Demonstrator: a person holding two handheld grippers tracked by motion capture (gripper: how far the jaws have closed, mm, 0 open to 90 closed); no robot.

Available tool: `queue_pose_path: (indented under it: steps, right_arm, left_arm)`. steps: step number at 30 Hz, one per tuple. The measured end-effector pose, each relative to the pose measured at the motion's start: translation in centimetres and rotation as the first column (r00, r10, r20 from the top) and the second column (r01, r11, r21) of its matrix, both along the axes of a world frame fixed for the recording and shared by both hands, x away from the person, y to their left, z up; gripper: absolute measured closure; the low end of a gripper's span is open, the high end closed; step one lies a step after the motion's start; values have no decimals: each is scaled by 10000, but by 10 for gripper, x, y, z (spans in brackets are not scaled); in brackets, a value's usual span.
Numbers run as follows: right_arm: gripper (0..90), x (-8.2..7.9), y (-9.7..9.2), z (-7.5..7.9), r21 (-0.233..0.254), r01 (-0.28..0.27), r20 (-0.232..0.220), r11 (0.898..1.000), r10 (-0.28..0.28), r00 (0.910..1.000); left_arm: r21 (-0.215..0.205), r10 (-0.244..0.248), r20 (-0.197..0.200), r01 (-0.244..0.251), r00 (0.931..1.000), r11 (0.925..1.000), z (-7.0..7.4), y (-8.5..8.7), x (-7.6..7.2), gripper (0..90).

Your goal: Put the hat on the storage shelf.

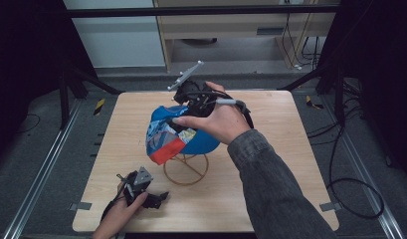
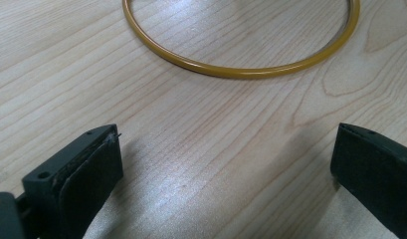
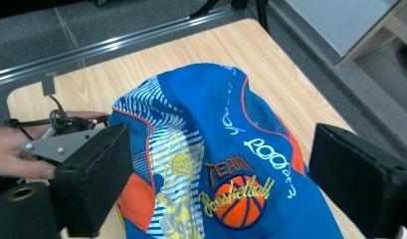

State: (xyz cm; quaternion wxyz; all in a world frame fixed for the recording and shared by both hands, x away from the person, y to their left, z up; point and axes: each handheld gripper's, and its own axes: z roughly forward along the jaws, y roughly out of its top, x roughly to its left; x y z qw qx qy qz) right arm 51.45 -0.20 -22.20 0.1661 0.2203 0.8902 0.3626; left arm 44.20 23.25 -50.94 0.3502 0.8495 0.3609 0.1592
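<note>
High view is showing the cap (image 1: 183,132) sitting on a wire stand (image 1: 186,169) mid-table (image 1: 270,189), w/ the right gripper (image 1: 193,99) hovering just over its far side. Left gripper (image 1: 153,198) is resting near-left on the table, well apart from the cap.

Handling, as a guess: cap is looking light and soft, fabric crown likely collapsing under a pinch; orange brim (image 1: 166,151) is probably the stiffest part, so that's the best spot to grab, or a fold of crown near the seam. Perch on the thin stand looks wobbly, so a sideways nudge could be tipping it off.

Right gripper view is looking down between wide-open jaws, nothing pinched, onto the cap's (image 3: 216,164) top: striped panel, basketball patch (image 3: 239,199), script lettering — detail the high view is blurring. It's also catching the left hand (image 3: 12,154) far off.

Left gripper view is showing jaws standing wide apart, empty, over bare wood (image 2: 206,149), w/ the stand's yellow base ring (image 2: 241,72) lying flat just ahead — ring contact w/ table is clearer here.
</note>
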Motion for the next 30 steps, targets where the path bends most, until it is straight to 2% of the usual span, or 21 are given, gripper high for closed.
queue_pose_path:
  steps: [4, 13, 21, 30]
  right_arm:
    - [64, -1, -7, 0, 86, 5, 77, 10000, -5, 10000]
    - [56, 0, -26, 1, 331, 146, 188, 9993, -153, 9997]
    - [76, -7, -38, -1, 424, 556, 305, 9976, -569, 9979]
    - [90, -12, -50, 2, 434, 746, 468, 9963, -767, 9960]
  left_arm:
    - [-4, 13, 7, -13, 10000, 10000, 0, 0, 0, 0]
    - [-10, 5, 2, -5, 10000, 10000, 0, 0, 0, 0]
    - [-5, 4, 12, -4, 10000, 10000, 0, 0, 0, 0]
    - [-2, 3, 10, -3, 10000, 10000, 0, 0, 0, 0]
